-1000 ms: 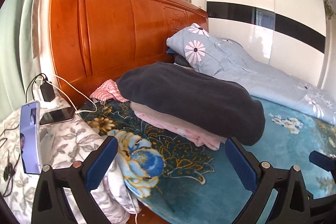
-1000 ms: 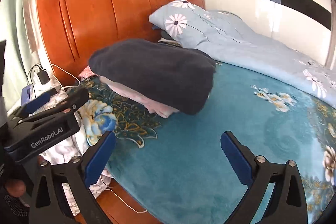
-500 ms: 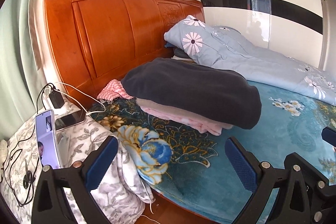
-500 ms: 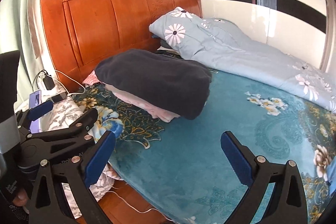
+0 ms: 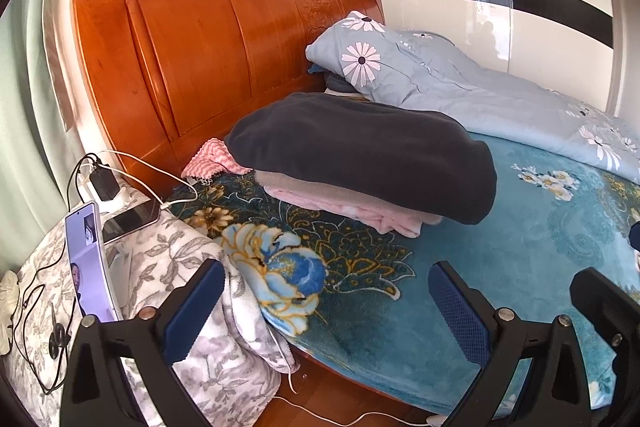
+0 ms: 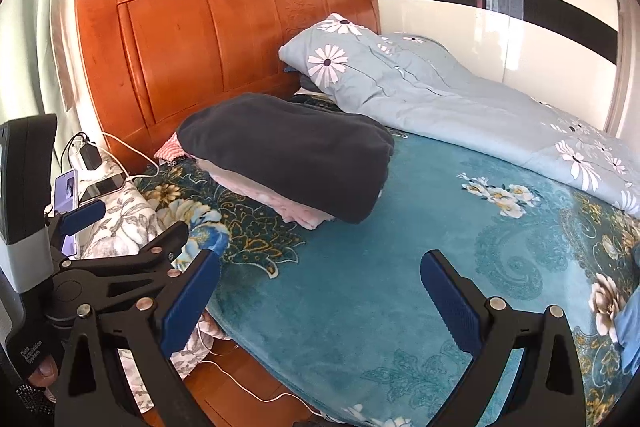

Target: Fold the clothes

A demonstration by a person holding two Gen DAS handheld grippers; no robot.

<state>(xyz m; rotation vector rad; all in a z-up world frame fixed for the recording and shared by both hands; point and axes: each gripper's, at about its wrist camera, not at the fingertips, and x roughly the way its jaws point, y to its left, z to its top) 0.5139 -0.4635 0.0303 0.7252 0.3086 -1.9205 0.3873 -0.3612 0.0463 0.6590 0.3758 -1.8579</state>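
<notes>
Left gripper (image 5: 326, 301) and right gripper (image 6: 320, 289) hover spread and empty above the blue blanket (image 6: 360, 287), clear of the folded stack (image 6: 288, 155), judged complete

Counts: bed scene, two grippers

Two grippers: left gripper (image 5: 324, 303), right gripper (image 6: 320, 291), both with jaws wide apart and empty. One stack of folded clothes (image 5: 360, 163) with about three layers showing: one dark top piece, one grey-beige, one pink. One pink-and-white zigzag cloth (image 5: 208, 161) behind the stack. One teal floral blanket (image 6: 360, 287). One pale blue daisy quilt (image 6: 420, 83). One wooden headboard (image 5: 208, 59). Two phones (image 5: 90, 263) on the grey floral cover (image 5: 168, 251). One black charger (image 5: 103, 181). One white cable (image 5: 148, 175); count of the dark cords unclear.
</notes>
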